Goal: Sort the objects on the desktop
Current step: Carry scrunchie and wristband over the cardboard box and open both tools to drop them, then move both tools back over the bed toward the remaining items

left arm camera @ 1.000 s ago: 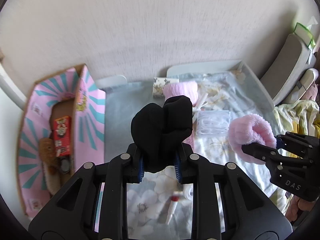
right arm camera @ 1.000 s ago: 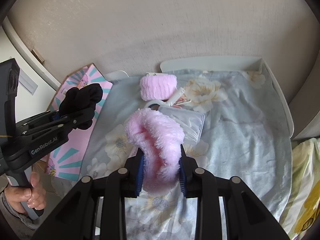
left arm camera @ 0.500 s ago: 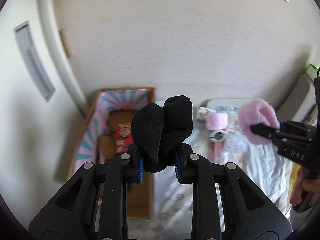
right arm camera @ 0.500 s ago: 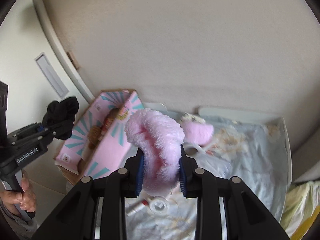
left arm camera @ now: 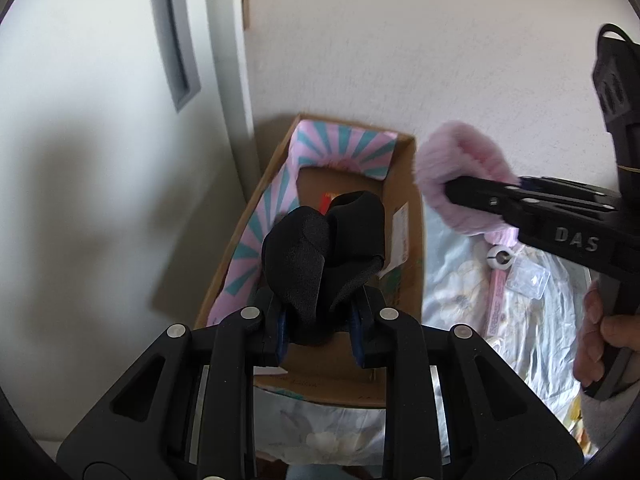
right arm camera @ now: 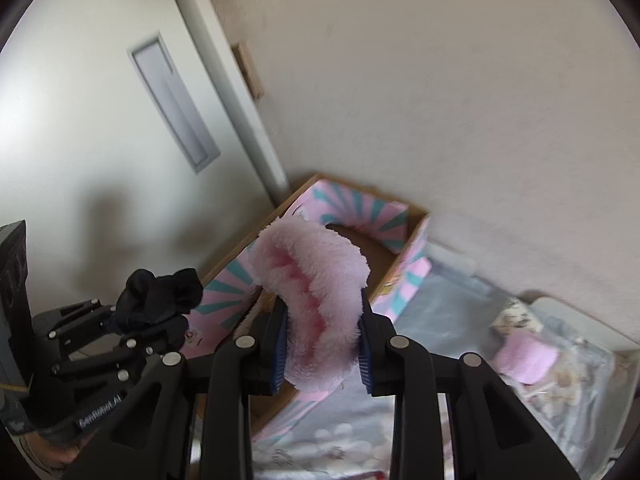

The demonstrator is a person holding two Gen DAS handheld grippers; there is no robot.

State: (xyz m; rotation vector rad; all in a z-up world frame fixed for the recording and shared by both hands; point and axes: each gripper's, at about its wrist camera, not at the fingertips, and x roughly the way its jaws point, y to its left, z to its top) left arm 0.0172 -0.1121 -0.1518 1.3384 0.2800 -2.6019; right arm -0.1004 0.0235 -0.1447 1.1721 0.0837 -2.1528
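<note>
Mid-sort: left tool clamped on a black cloth, right tool clamped on a fluffy pink band, both held above the striped cardboard box at the table's left, neither dropped yet, while a pink roll and small bits wait on the floral sheet.

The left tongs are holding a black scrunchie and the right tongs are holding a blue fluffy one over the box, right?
Not quite: the fluffy one in the right tongs is pink, not blue, as the right wrist view shows. The rest holds: the left tongs grip the black scrunchie, and both hang over the box.
</note>
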